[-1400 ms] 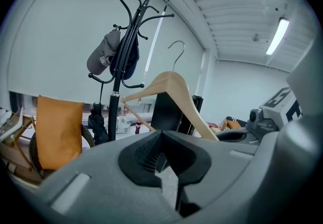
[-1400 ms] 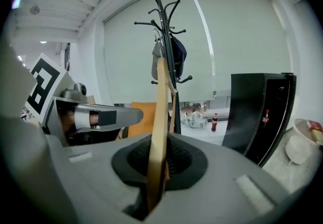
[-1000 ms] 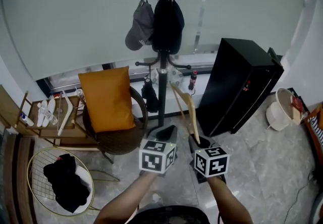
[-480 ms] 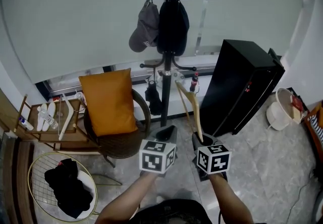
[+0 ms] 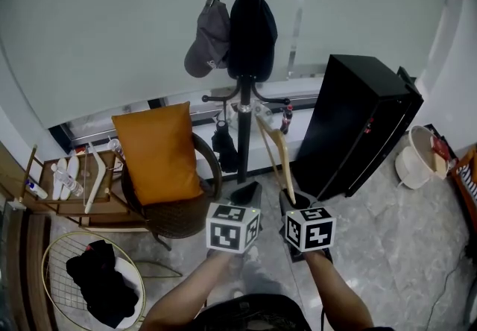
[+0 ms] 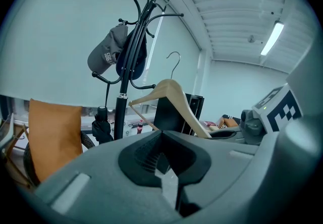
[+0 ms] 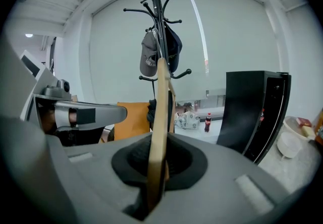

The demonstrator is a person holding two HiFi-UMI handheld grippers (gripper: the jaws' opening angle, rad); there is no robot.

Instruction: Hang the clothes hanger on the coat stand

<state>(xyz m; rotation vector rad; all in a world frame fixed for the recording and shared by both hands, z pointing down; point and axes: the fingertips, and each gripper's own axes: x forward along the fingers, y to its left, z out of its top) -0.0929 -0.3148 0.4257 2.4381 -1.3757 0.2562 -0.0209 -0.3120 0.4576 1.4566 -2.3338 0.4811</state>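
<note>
A wooden clothes hanger [image 5: 279, 159] with a metal hook rises from my right gripper [image 5: 289, 205], which is shut on its lower arm; in the right gripper view the hanger [image 7: 160, 117] stands edge-on between the jaws. In the left gripper view the hanger [image 6: 169, 99] shows with its hook up, to the right of the stand. The black coat stand [image 5: 244, 61] is straight ahead, carrying a grey cap [image 5: 206, 40] and a dark bag [image 5: 250, 31]; several upper hooks are bare. My left gripper [image 5: 244, 196] is shut with nothing in it, just left of the right one.
A wicker chair with an orange cushion [image 5: 154, 150] stands left of the stand. A black cabinet [image 5: 361, 124] is to the right. A wire basket with dark clothes [image 5: 97, 285] and a wooden rack [image 5: 71, 180] sit at the left. A white bucket [image 5: 417, 158] is far right.
The view has shifted slightly; both grippers and the hanger sit a little nearer the coat stand's pole. Grips are unchanged.
</note>
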